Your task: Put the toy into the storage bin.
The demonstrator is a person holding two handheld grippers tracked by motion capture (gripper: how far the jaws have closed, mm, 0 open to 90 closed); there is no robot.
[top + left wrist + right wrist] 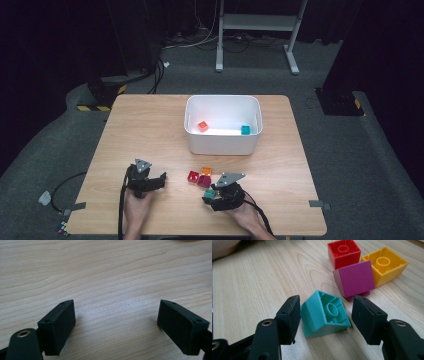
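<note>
A teal block (324, 315) lies tilted on the wooden table (150, 130), its hollow underside turned toward my right gripper's camera. My right gripper (326, 298) straddles it with the jaws open. The left pad is right at the block's side, and a thin gap shows at the right pad. In the high view this gripper (208, 197) sits near the front edge, pointing left at the teal block (210, 192). Just beyond lie a red block (343, 253), a magenta block (355, 278) and a yellow block (384, 265). My left gripper (117, 302) rests open over bare wood, at the front left (161, 180).
A white bin (222, 145) stands at the table's middle back, holding an orange block (202, 126) and another teal block (245, 130). The red (193, 176), magenta (203, 181) and yellow (206, 171) blocks sit between the bin and my right gripper. Cables trail off the front edge.
</note>
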